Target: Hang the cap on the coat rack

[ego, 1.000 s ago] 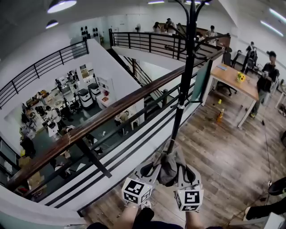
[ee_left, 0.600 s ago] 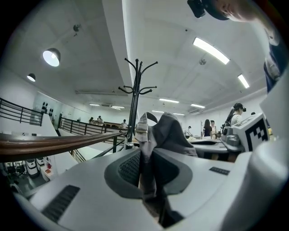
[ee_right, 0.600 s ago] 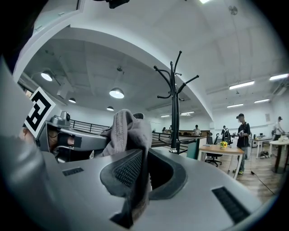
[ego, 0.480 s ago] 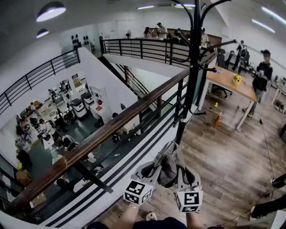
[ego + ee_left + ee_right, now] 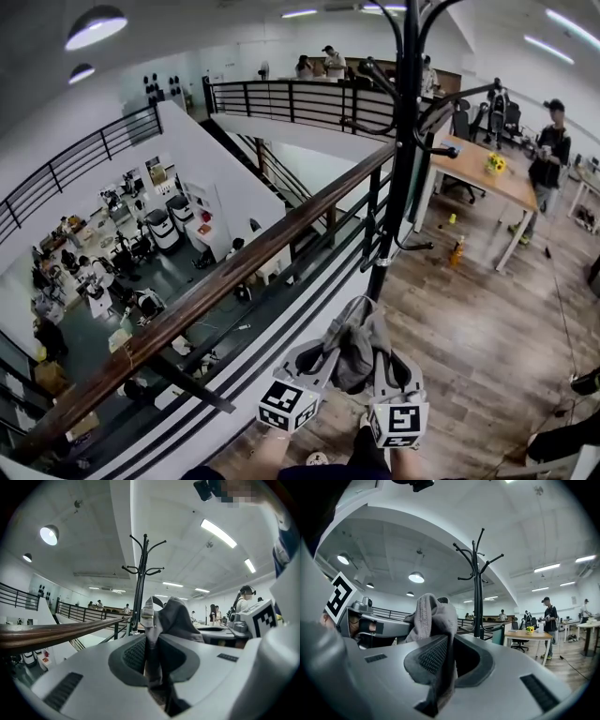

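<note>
A grey cap hangs between my two grippers, low in the head view. My left gripper is shut on one side of the cap; its fabric runs down between the jaws. My right gripper is shut on the other side of the cap. The black coat rack stands straight ahead by the railing, its pole rising past the top of the head view. Its curved hooks show above the cap in the left gripper view, and the rack's hooks stand up and right of the cap in the right gripper view.
A wooden-topped railing runs diagonally just ahead, with a drop to a lower floor beyond it. A wooden desk with a yellow object stands right of the rack. A person in black stands at the far right. A bottle is on the wood floor.
The view has shifted: the coat rack and railing sit slightly differently in frame and the rack's upper hooks show more. Both grippers still hold the cap in the same way.
</note>
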Demonstrator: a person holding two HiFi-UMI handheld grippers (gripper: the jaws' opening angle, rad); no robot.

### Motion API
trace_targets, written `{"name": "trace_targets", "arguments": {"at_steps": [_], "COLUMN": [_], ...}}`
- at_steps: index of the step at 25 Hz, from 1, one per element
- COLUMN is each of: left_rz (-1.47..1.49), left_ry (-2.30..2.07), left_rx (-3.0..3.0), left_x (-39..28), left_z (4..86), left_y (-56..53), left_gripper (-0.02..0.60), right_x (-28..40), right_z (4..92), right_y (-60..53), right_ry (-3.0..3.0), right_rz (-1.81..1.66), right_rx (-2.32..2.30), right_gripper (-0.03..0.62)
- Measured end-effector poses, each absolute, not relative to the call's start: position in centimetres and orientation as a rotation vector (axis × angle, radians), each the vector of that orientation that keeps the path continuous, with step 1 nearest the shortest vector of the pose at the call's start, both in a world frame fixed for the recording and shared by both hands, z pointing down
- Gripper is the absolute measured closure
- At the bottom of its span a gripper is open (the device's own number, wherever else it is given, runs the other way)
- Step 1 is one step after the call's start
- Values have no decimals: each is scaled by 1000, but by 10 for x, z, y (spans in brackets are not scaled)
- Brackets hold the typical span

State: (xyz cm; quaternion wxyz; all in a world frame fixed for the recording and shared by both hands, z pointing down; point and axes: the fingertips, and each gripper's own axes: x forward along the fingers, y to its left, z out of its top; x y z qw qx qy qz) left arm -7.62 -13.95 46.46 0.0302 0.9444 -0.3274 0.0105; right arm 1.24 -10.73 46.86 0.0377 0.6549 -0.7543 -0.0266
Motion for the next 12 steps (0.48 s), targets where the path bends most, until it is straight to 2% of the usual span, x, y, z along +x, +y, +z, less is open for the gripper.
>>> {"name": "trace_targets", "arguments": {"at_steps": [12], "left_rz": [-10], "left_ry": [-1235], "left_rx": [2844], "left_x": [-26], "left_z": [436], "left_y": [-220], "left_gripper": [535], "right_x": [65], "right_z": [437], "right_y": [-199], "right_ry": [-2469], "right_rz": [-154], "right_rx": [1876], "right_gripper": [553]}}
